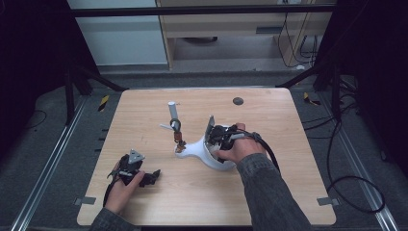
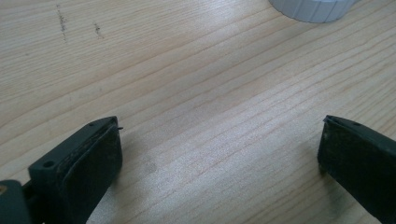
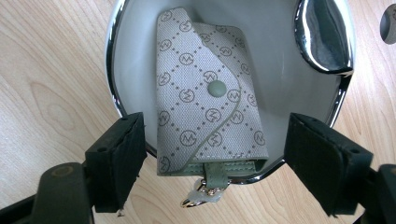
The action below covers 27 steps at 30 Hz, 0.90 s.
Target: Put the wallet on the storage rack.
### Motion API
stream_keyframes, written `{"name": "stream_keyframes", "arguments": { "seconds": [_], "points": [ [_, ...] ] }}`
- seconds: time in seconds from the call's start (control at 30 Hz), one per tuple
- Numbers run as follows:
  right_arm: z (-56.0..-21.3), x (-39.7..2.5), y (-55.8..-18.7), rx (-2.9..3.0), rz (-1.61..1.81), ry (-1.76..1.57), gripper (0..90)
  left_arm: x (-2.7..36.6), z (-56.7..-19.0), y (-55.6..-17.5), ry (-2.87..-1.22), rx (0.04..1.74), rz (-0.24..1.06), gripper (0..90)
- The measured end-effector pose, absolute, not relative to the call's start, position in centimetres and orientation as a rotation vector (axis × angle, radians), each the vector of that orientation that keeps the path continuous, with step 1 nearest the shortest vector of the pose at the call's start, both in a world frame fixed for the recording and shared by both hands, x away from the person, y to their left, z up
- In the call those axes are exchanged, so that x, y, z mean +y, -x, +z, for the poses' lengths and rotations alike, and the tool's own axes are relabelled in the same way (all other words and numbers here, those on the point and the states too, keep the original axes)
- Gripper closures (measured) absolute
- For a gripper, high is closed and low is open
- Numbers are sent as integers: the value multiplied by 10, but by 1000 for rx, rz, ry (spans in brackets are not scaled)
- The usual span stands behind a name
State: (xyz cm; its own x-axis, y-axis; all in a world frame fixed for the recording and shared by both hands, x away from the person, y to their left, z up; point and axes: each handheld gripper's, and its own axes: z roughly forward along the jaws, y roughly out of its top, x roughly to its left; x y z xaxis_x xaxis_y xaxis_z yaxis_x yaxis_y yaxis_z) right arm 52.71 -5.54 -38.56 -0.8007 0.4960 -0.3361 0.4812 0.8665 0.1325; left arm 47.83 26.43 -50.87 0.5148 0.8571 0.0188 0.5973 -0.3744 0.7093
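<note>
The grey monogrammed fabric key pouch [image 3: 208,98] lies in the white chrome-rimmed bowl [image 3: 135,46], between the spread jaws of the right gripper [image 3: 215,158]. The left gripper [image 2: 219,154], jaws apart, frames bare wooden table [image 2: 196,93].

Matt woven-look pouch [image 3: 208,100], glossy chrome-rimmed white bowl [image 3: 133,56], pale wood-grain table [image 3: 51,79]
</note>
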Motion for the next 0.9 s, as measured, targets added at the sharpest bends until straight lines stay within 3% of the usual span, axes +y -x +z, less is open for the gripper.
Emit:
{"name": "stream_keyframes", "arguments": {
  "seconds": [0.9],
  "points": [
    [-377, -70, -520, 2632, 225, -810, 135, 264, -509, -479, -2103, 1176, 517, 0]
  ]
}}
